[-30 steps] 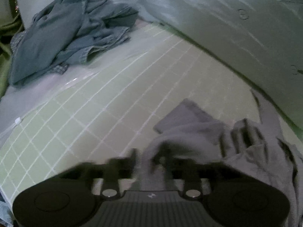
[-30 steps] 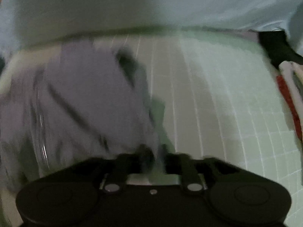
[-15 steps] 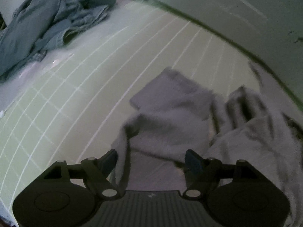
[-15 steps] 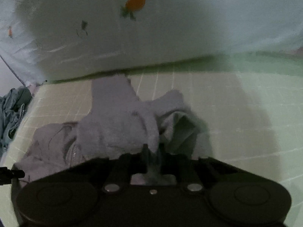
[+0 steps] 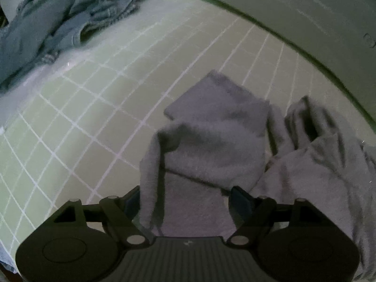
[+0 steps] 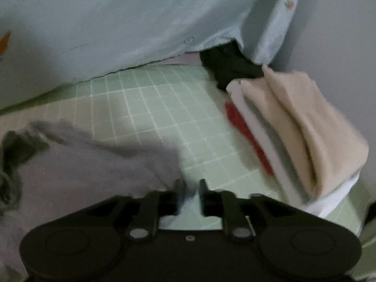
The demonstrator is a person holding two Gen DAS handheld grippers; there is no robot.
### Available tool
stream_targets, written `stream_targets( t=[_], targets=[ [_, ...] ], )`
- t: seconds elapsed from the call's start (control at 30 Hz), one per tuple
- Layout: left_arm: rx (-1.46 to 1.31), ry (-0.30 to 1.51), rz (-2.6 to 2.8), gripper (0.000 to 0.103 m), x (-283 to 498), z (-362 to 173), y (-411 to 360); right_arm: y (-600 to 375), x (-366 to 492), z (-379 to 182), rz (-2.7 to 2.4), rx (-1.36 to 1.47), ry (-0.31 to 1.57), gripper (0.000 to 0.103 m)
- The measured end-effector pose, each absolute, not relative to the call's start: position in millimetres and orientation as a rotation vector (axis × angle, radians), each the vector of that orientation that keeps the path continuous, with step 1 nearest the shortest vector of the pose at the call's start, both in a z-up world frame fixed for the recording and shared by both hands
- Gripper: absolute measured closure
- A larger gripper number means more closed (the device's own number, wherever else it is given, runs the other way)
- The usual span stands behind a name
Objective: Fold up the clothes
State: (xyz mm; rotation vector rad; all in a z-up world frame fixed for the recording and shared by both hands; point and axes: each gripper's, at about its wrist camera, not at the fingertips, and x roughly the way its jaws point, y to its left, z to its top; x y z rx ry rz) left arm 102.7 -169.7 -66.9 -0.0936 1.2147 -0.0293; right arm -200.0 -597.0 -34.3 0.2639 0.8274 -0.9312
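Fingers of left gripper (image 5: 184, 199) spread wide now, grey garment (image 5: 211, 141) let go 1 second after we pinched it. Right gripper (image 6: 189, 189) fingers parted slightly, cloth released too. Garment lies crumpled on green grid sheet (image 5: 82, 117); we judge regrasp due. Folded stack (image 6: 293, 129) sits at right.

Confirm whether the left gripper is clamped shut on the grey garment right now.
No: the left gripper has its jaws spread wide, the grey garment lying loose between them.
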Motion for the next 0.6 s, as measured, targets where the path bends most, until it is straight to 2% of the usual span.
stream_targets(
  t=[0.03, 0.07, 0.3, 0.6],
  targets=[
    [-0.098, 1.203, -0.034, 0.021, 104, -62, -170, -593, -196, -32, -0.904, 0.276, 0.806, 0.039],
    [-0.107, 1.194, -0.041, 0.019, 106, -57, -171, -588, -188, -28, -0.866, 0.281, 0.781, 0.037],
    [-0.118, 1.146, -0.088, 0.016, 130, -39, -190, -576, -98, -26, -0.523, 0.523, 0.720, 0.035],
    [-0.059, 1.101, -0.109, 0.009, 161, -27, -217, -559, -5, -63, -0.367, 0.647, 0.873, 0.035]
  ],
)
